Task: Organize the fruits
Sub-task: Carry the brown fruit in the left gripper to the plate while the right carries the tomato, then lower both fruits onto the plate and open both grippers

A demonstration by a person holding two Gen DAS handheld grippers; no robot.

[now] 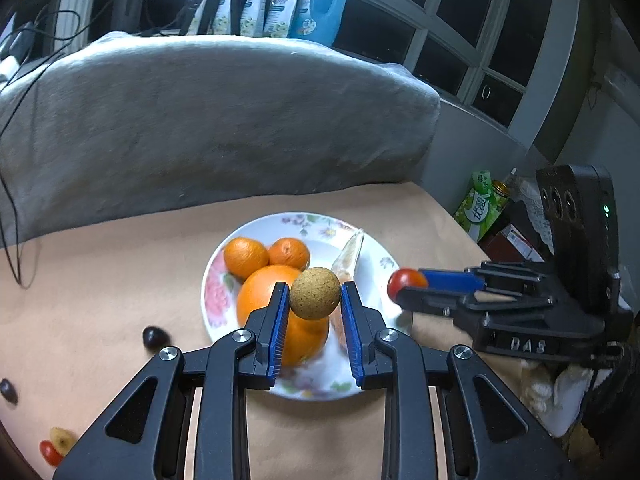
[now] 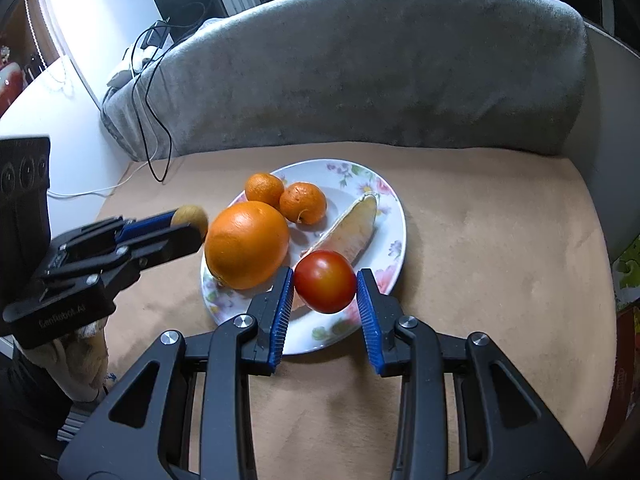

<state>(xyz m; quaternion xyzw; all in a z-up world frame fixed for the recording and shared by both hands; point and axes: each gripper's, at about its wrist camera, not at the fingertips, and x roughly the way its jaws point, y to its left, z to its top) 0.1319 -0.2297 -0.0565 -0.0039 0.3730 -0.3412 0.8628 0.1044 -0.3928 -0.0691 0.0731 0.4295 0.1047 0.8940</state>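
Note:
A floral plate on the tan cloth holds a large orange, two small mandarins and a pale fruit wedge. My left gripper is shut on a small brown round fruit, held above the plate's near-left side. My right gripper is shut on a red tomato, held over the plate's near-right edge.
Two dark grapes and small red and yellow fruits lie on the cloth to the left. A grey cushion backs the surface. Cables hang at the left. Packages stand beyond the right edge.

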